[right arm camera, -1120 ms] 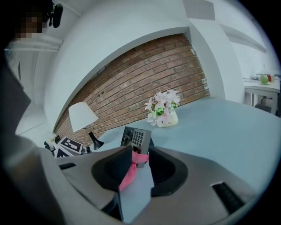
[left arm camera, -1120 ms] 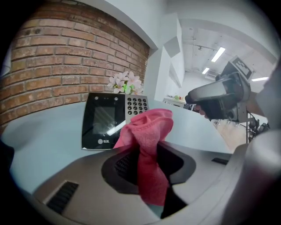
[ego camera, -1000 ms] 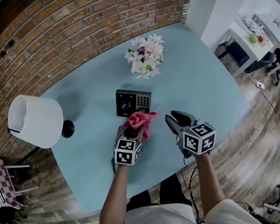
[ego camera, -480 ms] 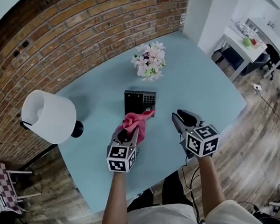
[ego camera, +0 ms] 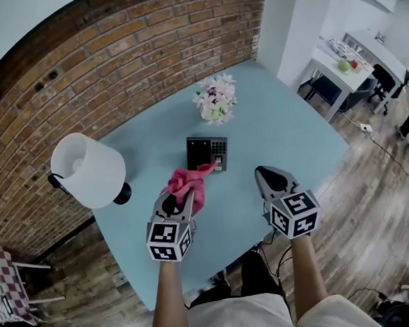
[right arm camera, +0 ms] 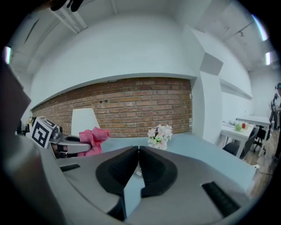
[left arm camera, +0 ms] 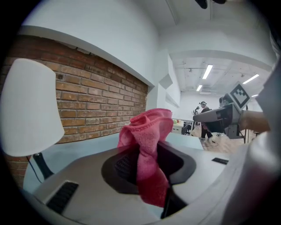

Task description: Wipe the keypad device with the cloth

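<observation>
Cloth (ego camera: 190,183), pink and bunched, is clenched in my left gripper (ego camera: 180,198). In the left gripper view the jaws pinch the fabric between the pads. A crumpled fold stands above the tips and a tail hangs down the gap toward the camera.

My right gripper (ego camera: 267,174) carries nothing. Its jaws have just been closing, and in the right gripper view the pads meet at the tips, with only a narrow slit below them and nothing between.

Both grippers are side by side and well apart, pointing away from me toward the brick wall (ego camera: 120,60).

The keypad (ego camera: 207,153) lies flat on the pale blue table (ego camera: 286,129), beyond both grippers and a little nearer the left one. Its dark face is up, with the keys on its right half. From the head view the cloth's far tip overlaps the keypad's near right edge. I cannot tell whether they touch.

Flowers (ego camera: 216,99), pink and white, stand farther back on the table, apart from the keypad. A lamp (ego camera: 87,169) with a white shade and black base sits at the table's left edge, just beside the wall and to the left of my left gripper.

Past the table's right side is wooden floor (ego camera: 373,182).
</observation>
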Tool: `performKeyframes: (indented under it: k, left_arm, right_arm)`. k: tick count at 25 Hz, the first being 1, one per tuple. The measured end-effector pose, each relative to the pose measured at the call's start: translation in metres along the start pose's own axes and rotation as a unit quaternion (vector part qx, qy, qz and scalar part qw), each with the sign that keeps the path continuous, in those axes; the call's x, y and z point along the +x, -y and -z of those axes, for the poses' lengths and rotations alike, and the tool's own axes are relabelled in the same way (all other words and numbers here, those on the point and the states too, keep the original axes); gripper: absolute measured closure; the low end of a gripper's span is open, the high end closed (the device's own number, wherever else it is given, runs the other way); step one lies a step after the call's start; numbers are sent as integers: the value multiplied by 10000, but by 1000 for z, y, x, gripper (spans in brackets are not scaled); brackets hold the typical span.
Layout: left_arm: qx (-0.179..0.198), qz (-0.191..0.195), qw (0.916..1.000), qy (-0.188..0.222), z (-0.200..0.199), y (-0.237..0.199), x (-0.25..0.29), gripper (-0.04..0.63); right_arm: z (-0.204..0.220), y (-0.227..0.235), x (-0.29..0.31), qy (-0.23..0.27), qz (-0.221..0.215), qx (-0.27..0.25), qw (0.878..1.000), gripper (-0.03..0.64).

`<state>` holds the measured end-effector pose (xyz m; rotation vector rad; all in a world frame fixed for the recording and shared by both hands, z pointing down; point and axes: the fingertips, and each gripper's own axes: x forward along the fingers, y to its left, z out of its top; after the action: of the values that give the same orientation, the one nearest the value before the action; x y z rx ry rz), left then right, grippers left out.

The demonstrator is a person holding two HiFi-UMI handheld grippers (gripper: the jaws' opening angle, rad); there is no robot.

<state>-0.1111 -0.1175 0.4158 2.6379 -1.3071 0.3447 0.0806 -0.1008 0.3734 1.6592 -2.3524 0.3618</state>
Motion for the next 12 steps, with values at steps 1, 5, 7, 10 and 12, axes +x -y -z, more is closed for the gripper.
performKeyframes:
  k: [1,5,7,10,12]
  left_arm:
    - [20,-1,10000,30,-4,0,-7,446]
    - [180,-14,9998,112,-19,1,-28,446]
    - [293,20,9995,146,-25,5,-33,446]
    - [492,75,9986,188,-33,15,-39,446]
    - [564,123,9980,241,-40,25,-44,446]
  right_arm:
    - [-4,-4,-6,25,32,-80,10000,589]
    - [-19,-21,-29,157,57,-229,9996,597]
    - [-26,-27,-37,214,49,-316,9993,598]
    - [-32,-31,-48,305,35,-370,9988,598]
    - [-35,-32,-60,379,36,-329,9987,598]
